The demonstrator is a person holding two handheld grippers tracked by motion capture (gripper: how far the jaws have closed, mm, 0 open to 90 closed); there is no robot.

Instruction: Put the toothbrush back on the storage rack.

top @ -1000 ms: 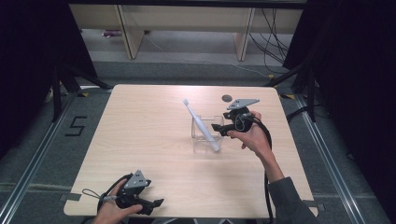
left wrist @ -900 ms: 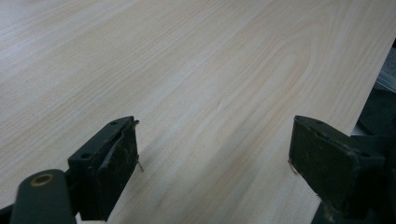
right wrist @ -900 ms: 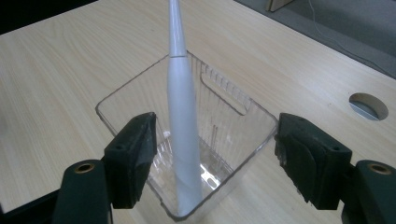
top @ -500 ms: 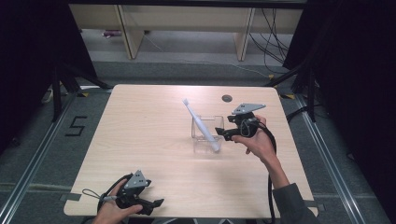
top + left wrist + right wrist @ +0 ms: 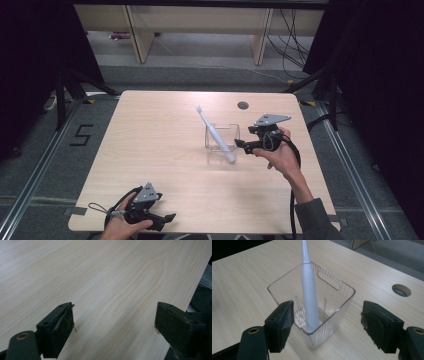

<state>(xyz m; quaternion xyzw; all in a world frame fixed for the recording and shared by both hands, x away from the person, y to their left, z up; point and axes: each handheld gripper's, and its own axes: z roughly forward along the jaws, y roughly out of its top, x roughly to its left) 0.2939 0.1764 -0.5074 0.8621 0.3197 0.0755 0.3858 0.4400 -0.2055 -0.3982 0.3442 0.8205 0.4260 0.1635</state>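
Backing away from the clear ribbed plastic square cup, the right gripper now stands with jaws wide and nothing between the pads; a second ago it sat closer against the cup. The white tapered electric toothbrush stands inside, base on the cup floor, leaning on the rim, head pointing up and away. Judgement: placement looks finished, release clean. Left gripper rests open at the near edge of the pale wooden table, idle.
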